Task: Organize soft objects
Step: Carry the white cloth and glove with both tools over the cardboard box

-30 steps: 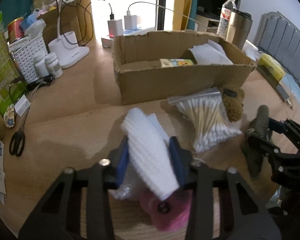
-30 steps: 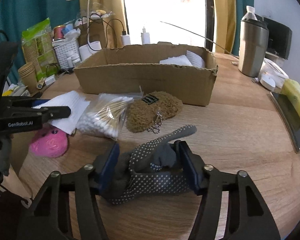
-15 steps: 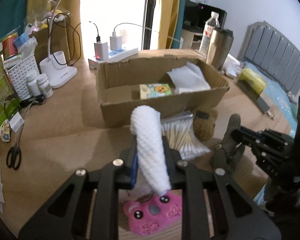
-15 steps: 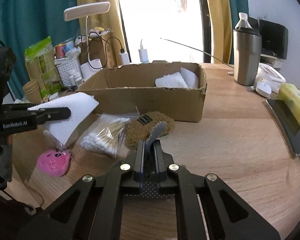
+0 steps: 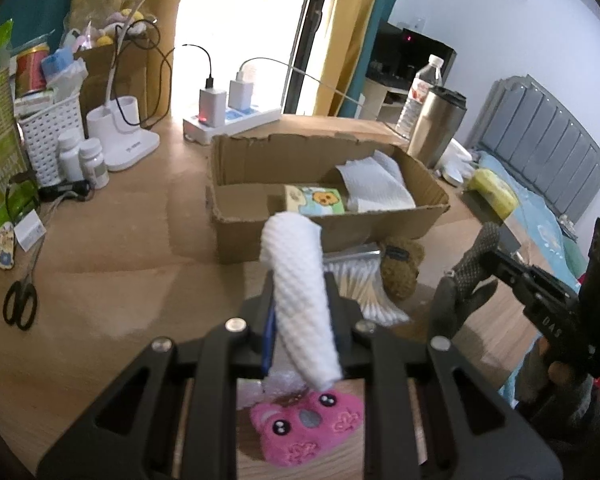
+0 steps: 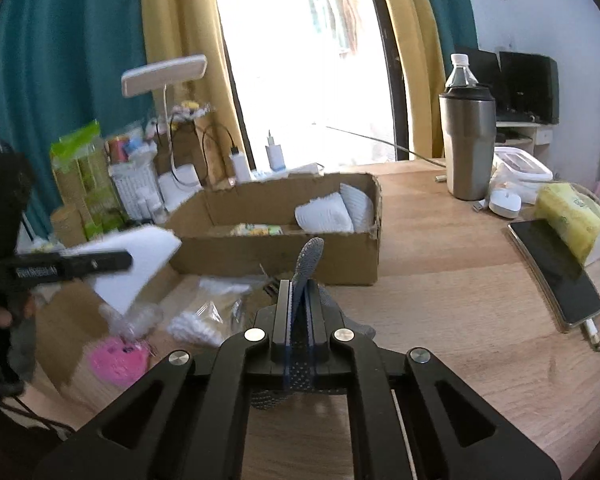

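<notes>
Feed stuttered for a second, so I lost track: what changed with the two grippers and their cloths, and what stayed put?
Both lifted. The right gripper, open around the dotted grey cloth a second ago, shut on it and raised it off the table. The left gripper tightened on the white towel and rose above the pink plush. The cardboard box, cotton swabs and brown plush stayed put.

Each hand-held gripper [image 6: 298,300] is matte black, with silver screws, blue finger pads [image 5: 266,330] and white lettering.

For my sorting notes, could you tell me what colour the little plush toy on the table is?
Pink: the plush toy shows best in the left wrist view.
</notes>
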Motion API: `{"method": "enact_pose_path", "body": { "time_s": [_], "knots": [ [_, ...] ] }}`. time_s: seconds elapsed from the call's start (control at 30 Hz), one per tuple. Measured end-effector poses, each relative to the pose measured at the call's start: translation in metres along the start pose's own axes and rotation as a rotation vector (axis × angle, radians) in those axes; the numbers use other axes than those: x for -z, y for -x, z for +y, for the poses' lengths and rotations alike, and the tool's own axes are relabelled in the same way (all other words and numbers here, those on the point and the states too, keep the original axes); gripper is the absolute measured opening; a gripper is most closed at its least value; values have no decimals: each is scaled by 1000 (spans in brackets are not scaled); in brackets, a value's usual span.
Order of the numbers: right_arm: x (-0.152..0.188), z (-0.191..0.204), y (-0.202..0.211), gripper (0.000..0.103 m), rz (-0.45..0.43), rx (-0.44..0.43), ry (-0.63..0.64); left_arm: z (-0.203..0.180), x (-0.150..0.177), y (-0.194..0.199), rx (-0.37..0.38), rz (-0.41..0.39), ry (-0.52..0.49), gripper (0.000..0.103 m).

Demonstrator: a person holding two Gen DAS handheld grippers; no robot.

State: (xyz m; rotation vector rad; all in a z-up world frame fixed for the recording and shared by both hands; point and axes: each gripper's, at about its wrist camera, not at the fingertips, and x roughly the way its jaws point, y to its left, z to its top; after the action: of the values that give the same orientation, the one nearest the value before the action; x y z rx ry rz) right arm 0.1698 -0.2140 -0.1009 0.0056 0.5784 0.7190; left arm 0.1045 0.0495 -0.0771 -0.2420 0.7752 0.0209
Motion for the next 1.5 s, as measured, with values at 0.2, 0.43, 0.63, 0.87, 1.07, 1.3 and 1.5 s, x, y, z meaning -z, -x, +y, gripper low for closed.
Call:
{"method": "enact_pose_path", "body": {
  "time_s": [0.2, 0.43, 0.63, 0.87, 1.07, 1.3, 1.5],
  "knots": [
    [26, 19, -15, 6, 86, 57, 104, 5, 8, -7, -24, 22, 6, 20],
    [51, 42, -28, 9, 127, 145, 228, 5, 15, -10, 0, 27, 3, 20],
    [48, 41, -32, 9, 146, 148, 239, 3, 10, -5, 15, 2, -15, 20],
    [27, 29, -18, 6, 108, 61, 146, 4, -10, 11, 15, -55, -39, 20],
    [-8, 29, 0, 6, 3, 44, 155, 4, -32, 19, 0, -105, -52, 20],
    [-37, 20, 4, 6, -70, 34, 160, 6, -51, 19, -5, -135, -45, 20],
    [-44, 12, -15, 9, 0, 43, 202, 2, -60, 9, -1, -143, -50, 21]
  ]
}}
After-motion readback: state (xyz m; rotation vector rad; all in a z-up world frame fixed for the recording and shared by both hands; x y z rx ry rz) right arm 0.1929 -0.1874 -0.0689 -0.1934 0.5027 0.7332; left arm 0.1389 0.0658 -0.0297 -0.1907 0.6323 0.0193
